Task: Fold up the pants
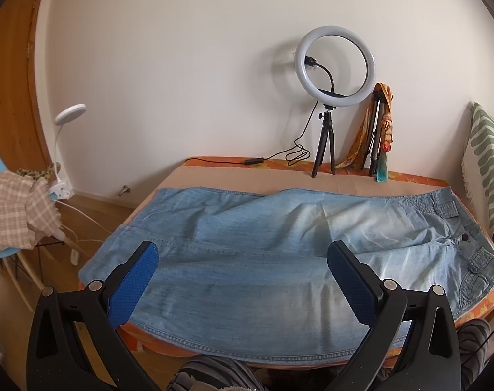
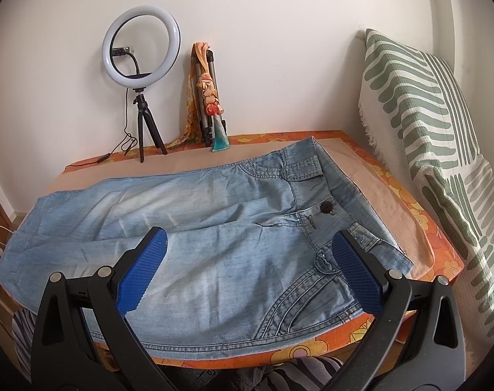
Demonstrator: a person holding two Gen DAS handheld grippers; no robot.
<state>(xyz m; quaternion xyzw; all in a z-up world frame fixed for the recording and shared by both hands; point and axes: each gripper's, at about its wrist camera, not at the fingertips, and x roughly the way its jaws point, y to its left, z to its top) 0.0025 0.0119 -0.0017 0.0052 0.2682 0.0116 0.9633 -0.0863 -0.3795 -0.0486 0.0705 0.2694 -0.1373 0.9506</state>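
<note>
While each hand-held gripper, left (image 1: 243,254) and right (image 2: 249,241), hovers wide open and empty, the pants (image 2: 194,228) lie flat across the bench (image 2: 409,228); their near edge overhangs, so a 1-layer pinch could drag them off

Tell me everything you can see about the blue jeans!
The jeans are light blue, faded denim with darker stitching. They lie spread flat, front up, on a table with an orange flowery cover, waistband to the right and legs stretching left. You can see a dark round button, curved front pockets and belt loops. The cloth is a little wrinkled. The near edge hangs slightly over the table's front. Neither open gripper touches them.
</note>
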